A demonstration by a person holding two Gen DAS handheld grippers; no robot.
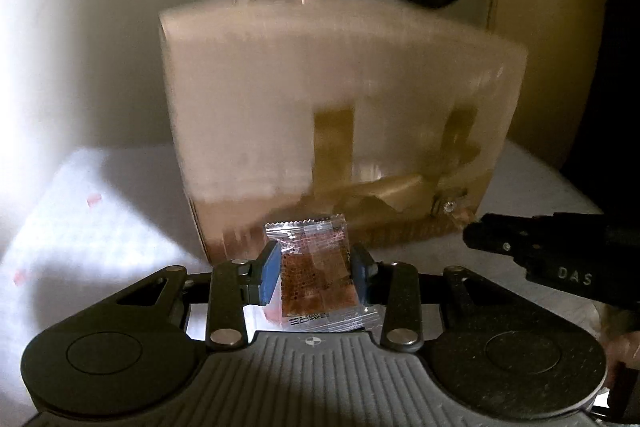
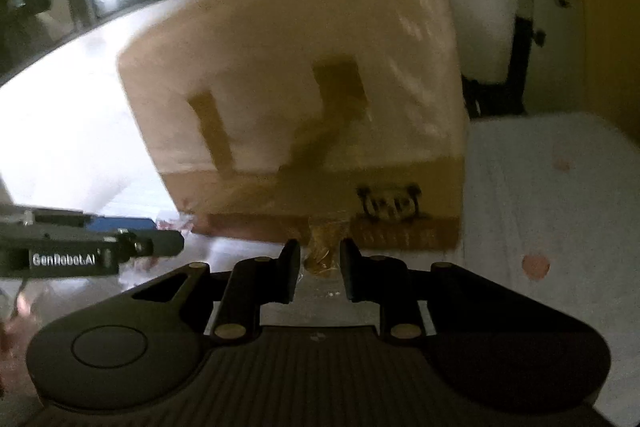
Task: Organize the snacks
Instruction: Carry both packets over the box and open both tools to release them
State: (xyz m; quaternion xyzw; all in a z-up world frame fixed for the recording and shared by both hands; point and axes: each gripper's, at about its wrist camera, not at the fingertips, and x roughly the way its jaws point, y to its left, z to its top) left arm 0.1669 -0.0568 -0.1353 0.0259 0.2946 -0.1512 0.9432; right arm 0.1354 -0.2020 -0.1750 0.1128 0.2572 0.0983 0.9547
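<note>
The left gripper is clamping a clear snack packet just before the cardboard box. The right gripper is pinching a golden wrapped snack near the box's lower edge; bare tablecloth is lying rightward.

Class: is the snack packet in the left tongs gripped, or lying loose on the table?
Gripped. The snack packet sits pinched between the left tongs' blue pads.

1 cardboard box w/ 2 tape strips. 2 snack packets: 1 red-brown, 1 golden. 2 grippers: left, right.
</note>
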